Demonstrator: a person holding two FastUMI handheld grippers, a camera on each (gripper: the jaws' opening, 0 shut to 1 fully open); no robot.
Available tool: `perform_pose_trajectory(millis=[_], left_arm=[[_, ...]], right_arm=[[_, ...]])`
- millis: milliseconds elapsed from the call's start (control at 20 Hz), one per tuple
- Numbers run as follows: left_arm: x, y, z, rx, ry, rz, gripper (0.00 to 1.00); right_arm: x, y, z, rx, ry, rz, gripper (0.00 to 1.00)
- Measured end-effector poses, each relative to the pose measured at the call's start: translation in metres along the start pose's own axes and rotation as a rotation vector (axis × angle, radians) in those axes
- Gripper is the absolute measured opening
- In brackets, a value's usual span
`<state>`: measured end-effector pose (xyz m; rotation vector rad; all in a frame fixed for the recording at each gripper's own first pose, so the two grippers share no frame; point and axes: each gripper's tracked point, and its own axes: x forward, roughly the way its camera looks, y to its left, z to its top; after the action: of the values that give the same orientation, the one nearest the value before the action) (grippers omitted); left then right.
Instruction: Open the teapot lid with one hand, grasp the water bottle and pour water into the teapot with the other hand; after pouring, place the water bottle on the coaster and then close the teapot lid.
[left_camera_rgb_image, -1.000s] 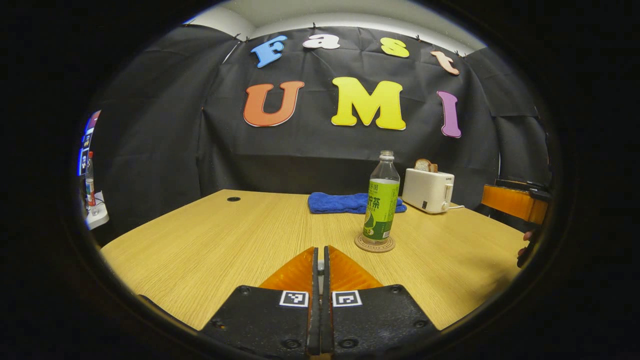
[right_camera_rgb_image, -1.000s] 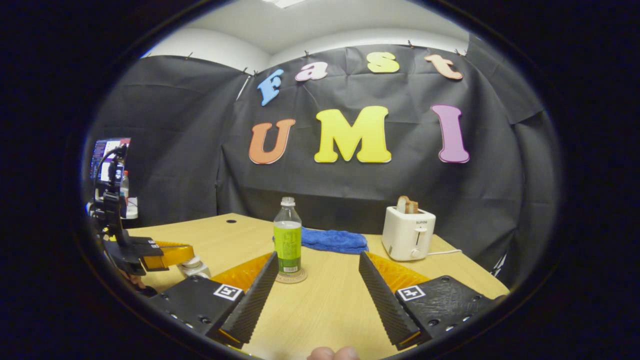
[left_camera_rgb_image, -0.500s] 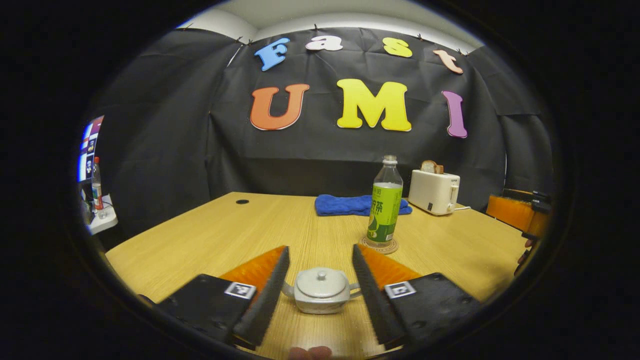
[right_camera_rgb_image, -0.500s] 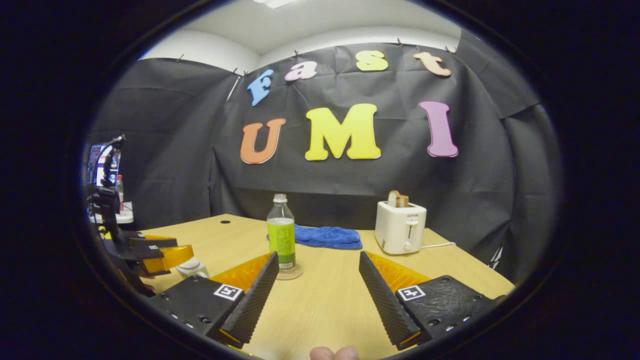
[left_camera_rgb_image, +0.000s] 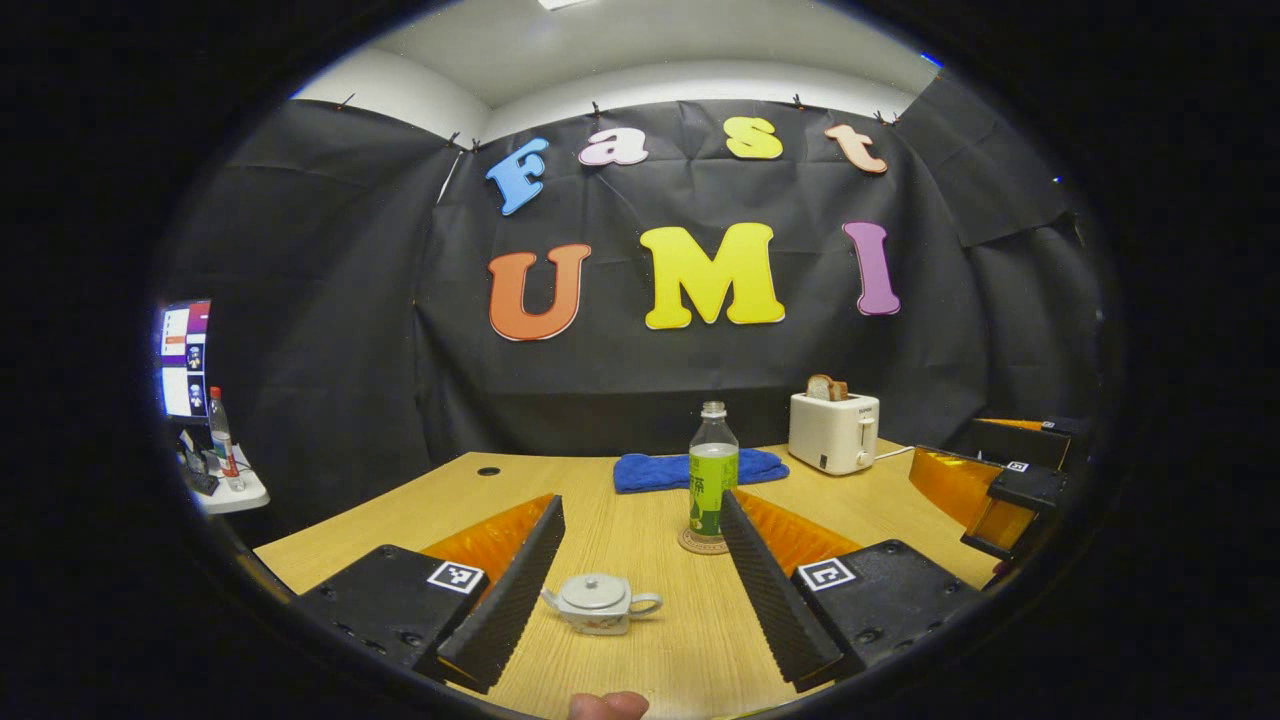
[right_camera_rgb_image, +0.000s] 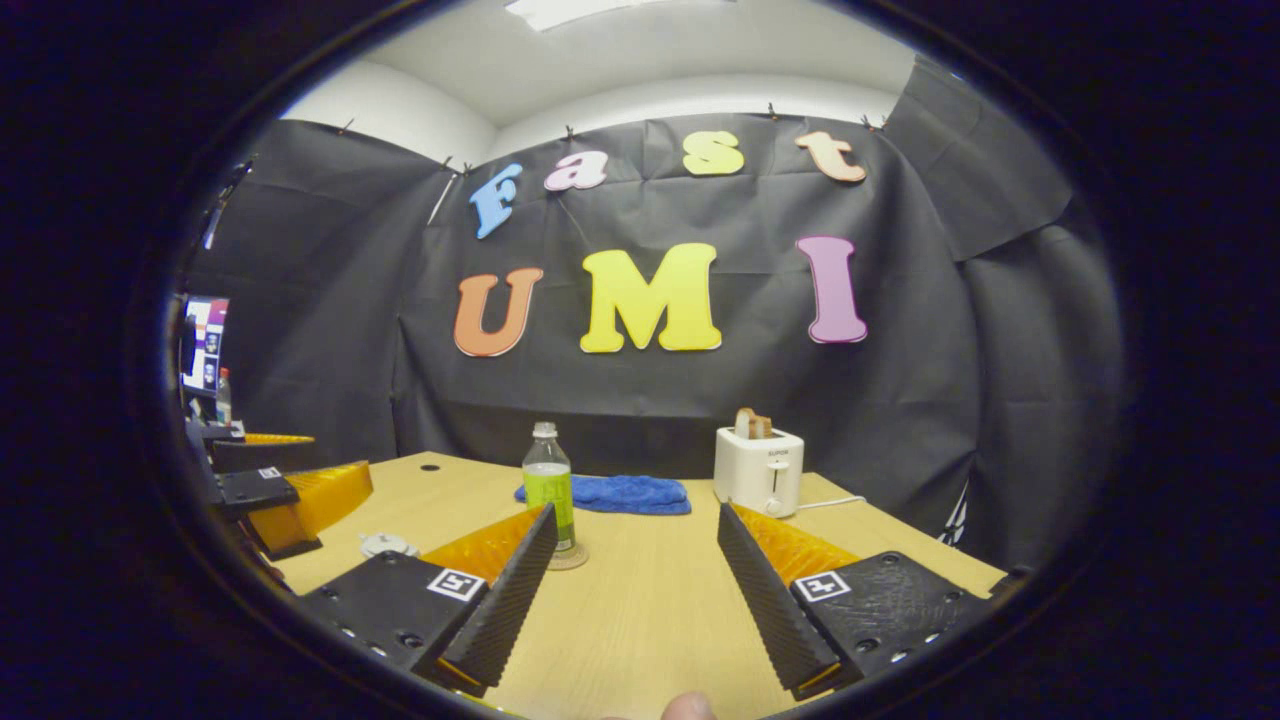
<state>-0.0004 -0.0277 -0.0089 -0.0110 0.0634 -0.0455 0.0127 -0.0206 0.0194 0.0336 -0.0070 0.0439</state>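
A small white teapot (left_camera_rgb_image: 600, 603) stands on the wooden table (left_camera_rgb_image: 400, 510) with its lid on, below and between the fingers of my open left gripper (left_camera_rgb_image: 640, 502), which hangs above it without touching. Farther back, a clear bottle with a green label (left_camera_rgb_image: 712, 485) stands upright on a round coaster (left_camera_rgb_image: 703, 543). In the right gripper view the same bottle (right_camera_rgb_image: 548, 485) and coaster (right_camera_rgb_image: 572, 558) sit just past the left finger of my open right gripper (right_camera_rgb_image: 635, 515). The teapot (right_camera_rgb_image: 385, 545) peeks out at the left, below the other gripper (right_camera_rgb_image: 290, 495).
A white toaster (left_camera_rgb_image: 832, 432) holding toast stands at the back right, its cord trailing off. A folded blue cloth (left_camera_rgb_image: 690, 468) lies behind the bottle. The other gripper (left_camera_rgb_image: 990, 490) hovers at the table's right side. A monitor (left_camera_rgb_image: 183, 358) and a small shelf sit beyond the left edge.
My left gripper went from shut to open, and the teapot with its lid on came into sight. Both grippers then rose and drew back, so teapot and bottle look smaller.
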Motion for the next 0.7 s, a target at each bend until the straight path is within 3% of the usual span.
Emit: perform_pose_trajectory(millis=[400,700], left_arm=[[-0.025,-0.002,0.011,-0.028,-0.033,0.022,0.99],[-0.026,0.006,0.011,-0.029,-0.038,0.036,0.99]], right_arm=[[-0.04,-0.005,0.012,-0.005,-0.036,-0.047,0.96],[-0.035,0.006,0.009,-0.007,-0.012,-0.044,0.97]])
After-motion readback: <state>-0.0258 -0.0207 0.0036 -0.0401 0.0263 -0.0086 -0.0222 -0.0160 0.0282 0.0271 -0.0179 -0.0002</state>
